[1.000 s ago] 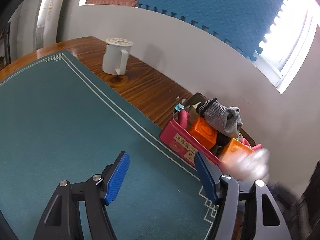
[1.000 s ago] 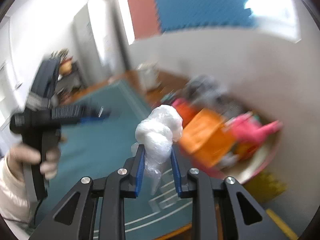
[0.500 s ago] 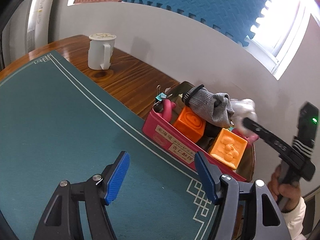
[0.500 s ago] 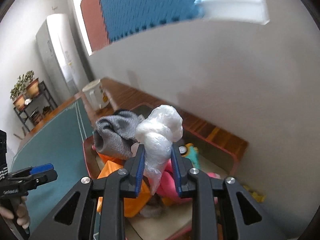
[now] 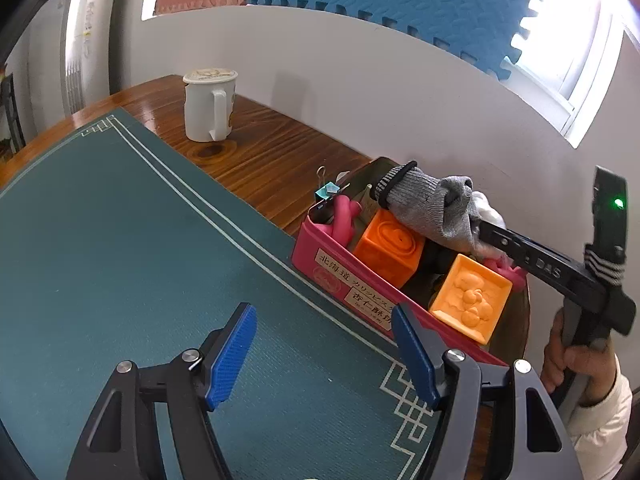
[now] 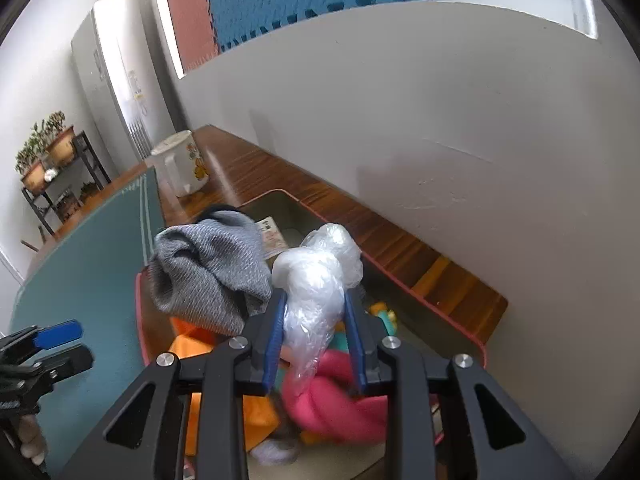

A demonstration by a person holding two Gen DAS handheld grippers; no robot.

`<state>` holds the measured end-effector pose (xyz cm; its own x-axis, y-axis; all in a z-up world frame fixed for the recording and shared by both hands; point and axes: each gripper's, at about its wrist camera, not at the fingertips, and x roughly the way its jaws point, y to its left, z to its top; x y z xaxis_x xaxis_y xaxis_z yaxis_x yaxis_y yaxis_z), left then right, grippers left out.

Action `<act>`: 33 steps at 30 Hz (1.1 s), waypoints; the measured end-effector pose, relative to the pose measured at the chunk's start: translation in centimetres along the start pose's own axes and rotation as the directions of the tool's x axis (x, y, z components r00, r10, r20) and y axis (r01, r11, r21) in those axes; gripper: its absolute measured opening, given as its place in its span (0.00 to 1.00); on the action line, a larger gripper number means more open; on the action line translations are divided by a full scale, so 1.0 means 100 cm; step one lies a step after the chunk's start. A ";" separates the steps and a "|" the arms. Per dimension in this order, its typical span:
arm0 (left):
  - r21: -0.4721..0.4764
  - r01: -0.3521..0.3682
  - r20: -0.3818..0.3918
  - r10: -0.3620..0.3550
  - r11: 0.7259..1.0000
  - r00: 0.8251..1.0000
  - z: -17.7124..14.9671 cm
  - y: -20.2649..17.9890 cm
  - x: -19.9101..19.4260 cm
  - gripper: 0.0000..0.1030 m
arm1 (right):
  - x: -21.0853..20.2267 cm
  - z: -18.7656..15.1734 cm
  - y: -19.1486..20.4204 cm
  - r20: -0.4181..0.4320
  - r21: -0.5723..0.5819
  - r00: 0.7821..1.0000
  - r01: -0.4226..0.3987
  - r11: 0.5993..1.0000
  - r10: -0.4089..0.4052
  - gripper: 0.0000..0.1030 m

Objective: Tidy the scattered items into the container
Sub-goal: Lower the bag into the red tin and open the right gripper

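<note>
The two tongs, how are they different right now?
The right tongs are shut on a white plastic bag; the left tongs are open and hold nothing. The right tongs hang over the pink box full of toys; the left tongs hover above the green mat, beside the box. Both have blue pads and black arms.
</note>
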<state>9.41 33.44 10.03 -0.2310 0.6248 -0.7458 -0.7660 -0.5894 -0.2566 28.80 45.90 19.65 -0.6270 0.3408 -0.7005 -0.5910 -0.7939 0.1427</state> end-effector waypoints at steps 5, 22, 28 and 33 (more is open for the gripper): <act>0.021 0.000 0.011 0.000 1.000 1.000 -0.003 -0.005 -0.007 0.69 | 0.010 0.002 -0.002 -0.040 -0.007 0.999 0.009 1.000 -0.009 0.32; 0.085 -0.089 0.064 0.084 0.992 0.994 -0.006 -0.035 -0.027 0.91 | -0.107 -0.046 -0.008 0.030 -0.031 1.000 -0.007 1.000 0.008 1.00; 0.122 -0.105 0.054 0.099 0.987 0.994 -0.011 -0.054 -0.032 0.91 | -0.116 -0.075 0.012 -0.006 -0.090 1.000 -0.020 0.996 0.020 1.00; 0.150 -0.120 0.054 0.113 0.981 0.992 -0.016 -0.068 -0.033 0.91 | -0.118 -0.090 0.025 -0.005 -0.145 1.000 0.010 0.989 -0.011 1.00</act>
<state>16.32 34.57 13.20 -0.3486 0.5808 -0.7356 -0.8137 -0.5770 -0.0699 39.33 35.40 22.00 -0.6181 0.3467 -0.7055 -0.5173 -0.8552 0.0330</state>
